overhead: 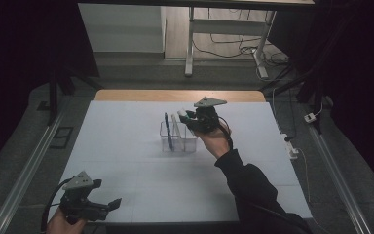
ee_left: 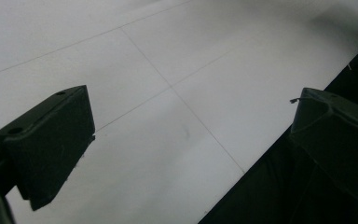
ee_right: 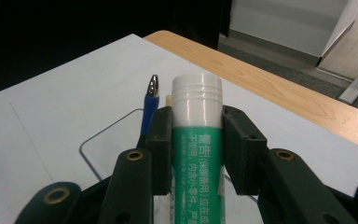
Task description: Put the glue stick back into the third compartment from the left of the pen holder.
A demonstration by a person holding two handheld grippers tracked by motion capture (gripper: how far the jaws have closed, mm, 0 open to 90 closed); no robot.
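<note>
My right gripper [overhead: 186, 117] is shut on a green glue stick with a white cap [overhead: 182, 113], held just above a clear plastic holder [overhead: 179, 141] near the table's middle. In the right gripper view the jaws [ee_right: 197, 115] press both sides of the glue stick [ee_right: 196, 154], its cap pointing away from me. A blue pen [overhead: 167, 127] stands in the holder; its clip [ee_right: 151, 91] shows left of the cap, over the holder's rim [ee_right: 100, 136]. My left gripper [overhead: 108, 207] stands open at the front left corner, with nothing between its jaws [ee_left: 193, 100].
A white sheet [overhead: 121, 126] covers the table, with a wooden edge [overhead: 175, 95] showing at the far side. A pale thin stick [overhead: 175, 124] also leans in the holder. The front table edge [ee_left: 242, 179] runs close under my left gripper.
</note>
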